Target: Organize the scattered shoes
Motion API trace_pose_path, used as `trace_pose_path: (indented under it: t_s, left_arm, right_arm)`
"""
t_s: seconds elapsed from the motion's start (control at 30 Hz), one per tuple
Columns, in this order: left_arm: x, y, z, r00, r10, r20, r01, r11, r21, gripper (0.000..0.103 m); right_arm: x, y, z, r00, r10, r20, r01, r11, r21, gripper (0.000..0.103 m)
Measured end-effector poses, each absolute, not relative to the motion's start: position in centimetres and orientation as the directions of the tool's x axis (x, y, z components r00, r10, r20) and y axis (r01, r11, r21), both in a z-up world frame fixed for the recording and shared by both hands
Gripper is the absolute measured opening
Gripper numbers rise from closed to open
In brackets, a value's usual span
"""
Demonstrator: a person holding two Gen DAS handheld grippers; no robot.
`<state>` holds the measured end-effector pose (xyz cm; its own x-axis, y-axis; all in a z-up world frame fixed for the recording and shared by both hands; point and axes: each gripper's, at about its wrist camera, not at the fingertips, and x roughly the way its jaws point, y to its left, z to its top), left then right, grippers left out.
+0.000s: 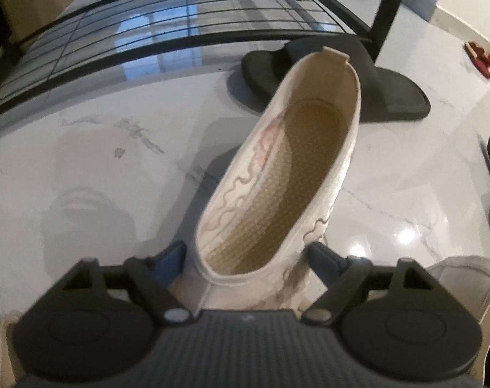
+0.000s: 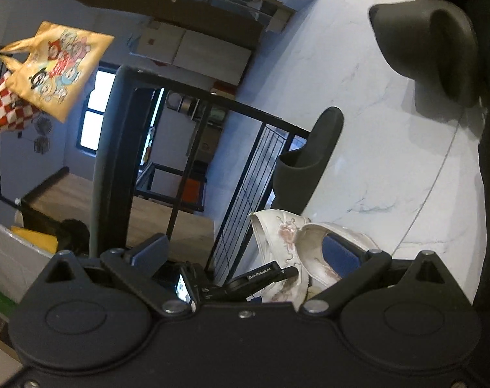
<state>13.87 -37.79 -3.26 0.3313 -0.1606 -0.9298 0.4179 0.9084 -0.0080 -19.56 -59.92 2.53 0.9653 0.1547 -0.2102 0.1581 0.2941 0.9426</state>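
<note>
Two fingers of the left gripper (image 1: pixel 246 253) straddle the heel of the white slip-on shoe (image 1: pixel 277 177), which lies on the marble floor (image 1: pixel 99 161) with its toe against a black slide sandal (image 1: pixel 342 77) below the black shoe rack (image 1: pixel 147 26); pad contact cannot be confirmed. The right gripper (image 2: pixel 245 252) stands wide apart beside that shoe, gripping nothing.

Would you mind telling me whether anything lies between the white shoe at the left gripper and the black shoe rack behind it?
Yes: a black slide sandal lies at the white shoe's far end, by the rack's post.
</note>
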Motion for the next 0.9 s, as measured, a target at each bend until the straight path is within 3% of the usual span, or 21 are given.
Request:
trace_pose_path:
  t_s: [0.07, 0.1, 0.33, 0.6, 0.73, 0.8, 0.9]
  left_arm:
    - [13.6, -39.4, -4.7, 0.300, -0.054, -0.953, 0.519, 0.847, 0.116, 0.092]
    - [13.4, -39.6, -4.6, 0.317, -0.060, -0.946, 0.532, 0.837, 0.126, 0.089]
    - [13.0, -38.7, -1.5, 0.348, -0.185, -0.919, 0.403, 0.915, -0.031, 0.077]
    - [12.6, -42.5, 5.4, 0.441, -0.303, -0.845, 0.465, 0.882, -0.074, 0.072]
    - [11.3, -46.5, 8.2, 0.399, -0.367, -0.840, 0.516, 0.847, -0.125, 0.072]
    - [9.8, -49.0, 9.0, 0.366, -0.382, -0.849, 0.523, 0.839, -0.152, 0.072]
    - [7.4, -53.4, 8.0, 0.275, -0.409, -0.870, 0.533, 0.818, -0.216, 0.073]
  right_arm:
    - [-19.7, -59.8, 2.5, 0.969, 0.152, -0.194, 0.141, 0.304, 0.942, 0.103]
    - [-19.8, -59.8, 2.5, 0.970, 0.149, -0.191, 0.139, 0.304, 0.943, 0.103]
    - [-20.1, -60.4, 1.2, 0.984, 0.136, -0.118, 0.087, 0.213, 0.973, 0.103]
    - [-20.1, -60.8, 0.5, 0.990, 0.125, -0.072, 0.048, 0.182, 0.982, 0.103]
    - [-20.8, -61.3, -0.1, 0.995, 0.100, -0.019, 0.006, 0.130, 0.991, 0.103]
    - [-21.9, -62.1, -0.7, 0.999, 0.033, 0.019, -0.021, 0.080, 0.997, 0.103]
    - [-24.5, -62.6, -0.5, 0.984, -0.178, -0.003, 0.020, 0.091, 0.996, 0.103]
